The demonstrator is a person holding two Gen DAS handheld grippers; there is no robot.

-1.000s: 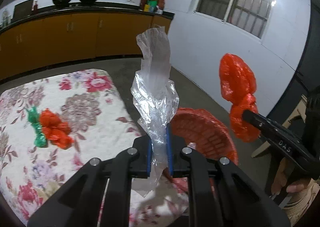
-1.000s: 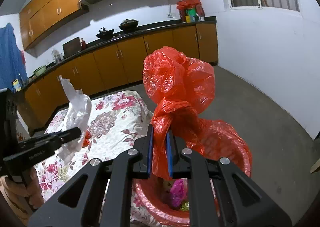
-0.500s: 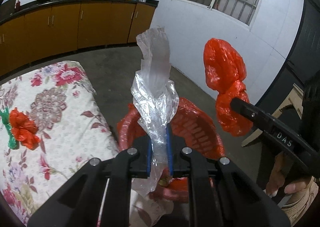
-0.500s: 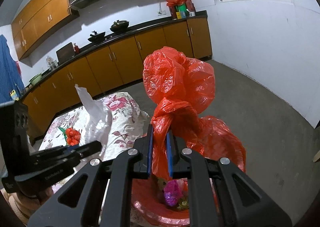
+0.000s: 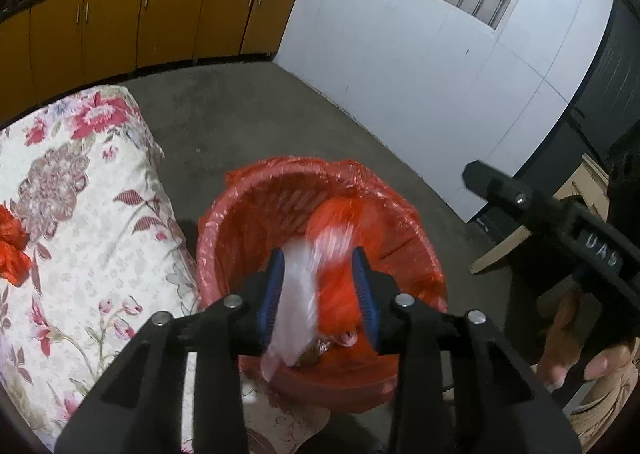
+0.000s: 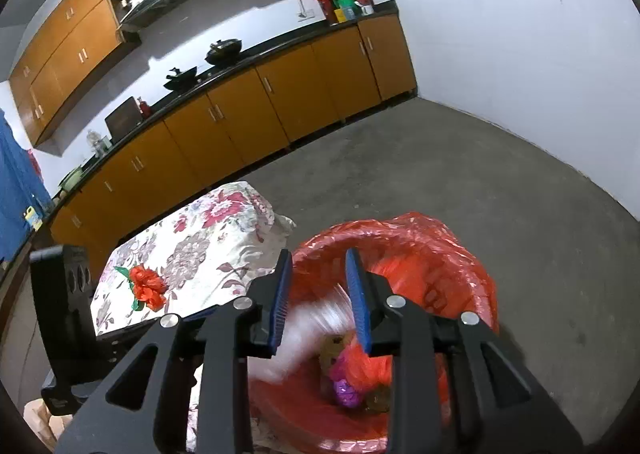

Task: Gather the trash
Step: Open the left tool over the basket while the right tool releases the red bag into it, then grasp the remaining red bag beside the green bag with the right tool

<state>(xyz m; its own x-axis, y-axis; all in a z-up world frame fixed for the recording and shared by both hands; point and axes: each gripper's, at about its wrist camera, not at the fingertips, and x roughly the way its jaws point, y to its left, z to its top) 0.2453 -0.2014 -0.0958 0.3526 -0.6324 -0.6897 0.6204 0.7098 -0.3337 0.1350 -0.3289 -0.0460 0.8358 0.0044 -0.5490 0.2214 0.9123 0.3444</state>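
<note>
A glossy, crinkled plastic liner [image 5: 384, 189] covers the bin beside matt floral cloth [image 5: 80, 213] and rough concrete floor [image 5: 248, 113].

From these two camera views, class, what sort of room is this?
Most likely a home kitchen: orange base cabinets under a dark countertop, with woks and wall cupboards above.

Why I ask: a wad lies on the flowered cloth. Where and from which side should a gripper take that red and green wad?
Probably from above, closing on the bunched red middle of the red and green wad. It lies low on the flowered cloth, so a side approach would likely snag fabric; the thin green tails might slip.
</note>
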